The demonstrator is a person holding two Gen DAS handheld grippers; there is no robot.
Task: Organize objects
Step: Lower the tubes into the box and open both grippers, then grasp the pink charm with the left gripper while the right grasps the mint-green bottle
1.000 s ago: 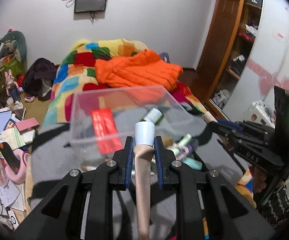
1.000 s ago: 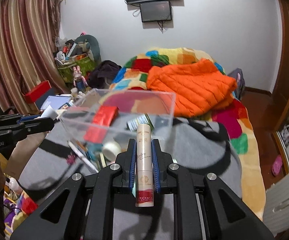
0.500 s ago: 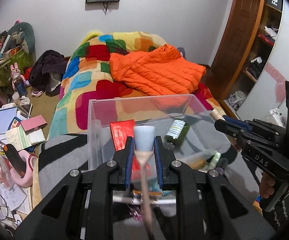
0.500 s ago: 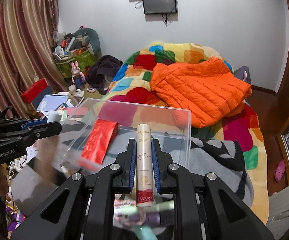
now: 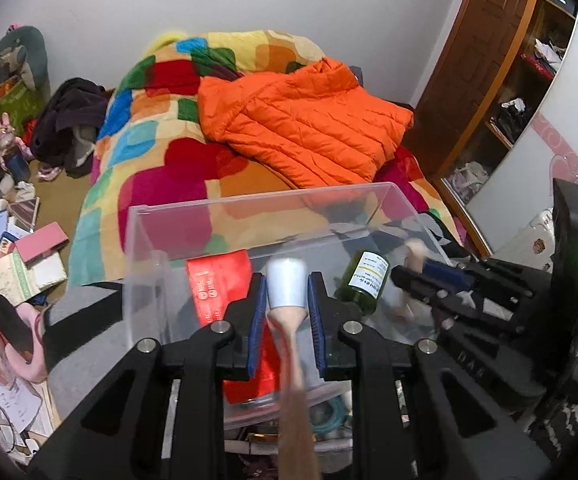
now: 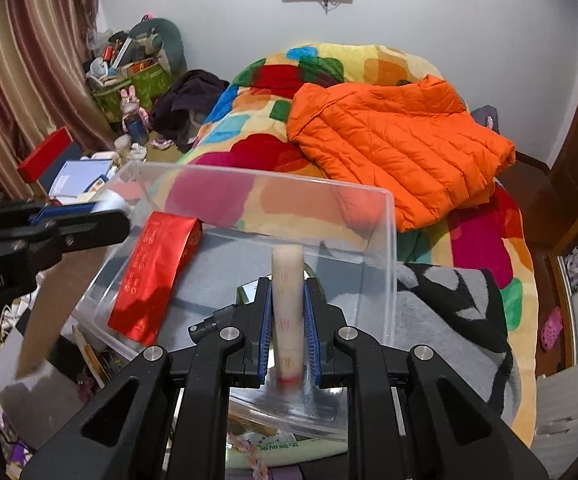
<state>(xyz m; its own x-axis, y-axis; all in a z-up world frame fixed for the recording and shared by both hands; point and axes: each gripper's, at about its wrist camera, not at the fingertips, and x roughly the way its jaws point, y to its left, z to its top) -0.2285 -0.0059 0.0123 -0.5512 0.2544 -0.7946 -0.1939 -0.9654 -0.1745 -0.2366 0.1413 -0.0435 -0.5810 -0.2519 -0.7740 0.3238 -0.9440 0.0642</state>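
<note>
A clear plastic bin sits on a grey blanket on the bed. It holds a red packet and a green bottle. My left gripper is shut on a beige tube with a white cap, held over the bin's near side. My right gripper is shut on a cream tube, held upright over the bin. Each gripper shows in the other's view, the right one and the left one, both blurred.
An orange puffer jacket lies on a colourful quilt behind the bin. Loose small items lie on the blanket in front of it. Clutter and boxes cover the floor at left. A wooden wardrobe stands at right.
Both grippers have moved forward and over the bin, each still holding its tube. The bin now fills the lower centre of both views.
</note>
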